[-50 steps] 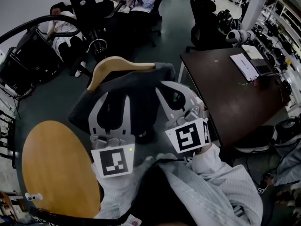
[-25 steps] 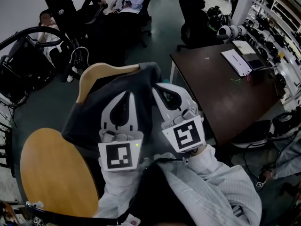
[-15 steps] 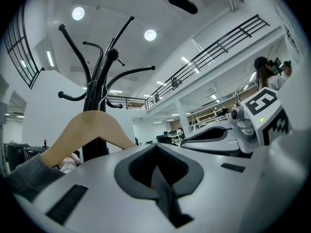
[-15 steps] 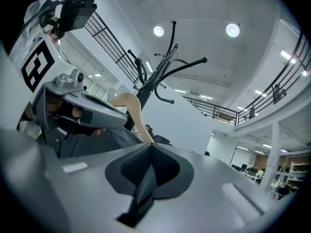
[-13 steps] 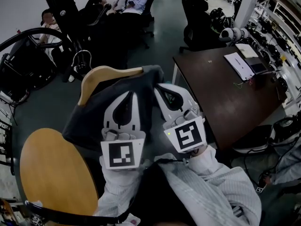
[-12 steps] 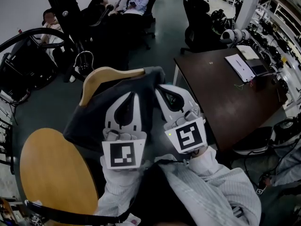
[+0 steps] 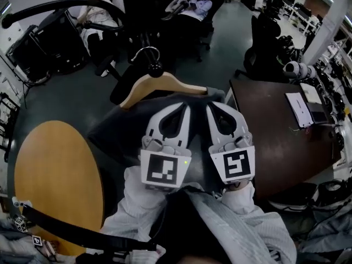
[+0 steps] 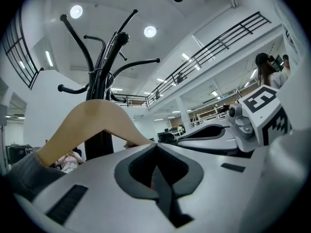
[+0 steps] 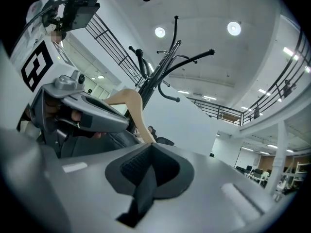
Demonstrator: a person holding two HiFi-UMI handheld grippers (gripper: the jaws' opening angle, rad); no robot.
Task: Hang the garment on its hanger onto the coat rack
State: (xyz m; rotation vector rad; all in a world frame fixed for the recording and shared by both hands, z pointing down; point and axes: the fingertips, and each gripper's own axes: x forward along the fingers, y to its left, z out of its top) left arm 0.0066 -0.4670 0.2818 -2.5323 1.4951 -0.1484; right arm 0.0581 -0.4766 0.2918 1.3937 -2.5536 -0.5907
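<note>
We keep the hook level for the coat rack (image 7: 137, 1).
Our left gripper (image 7: 181, 109) and right gripper (image 7: 215, 108) are clamped tight on the garment (image 7: 113, 133); its hanger (image 7: 165, 83) sits just near of the post, below the arms.

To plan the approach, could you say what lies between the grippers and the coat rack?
The wooden hanger with its metal hook, draped in the dark garment, as the head view shows.
</note>
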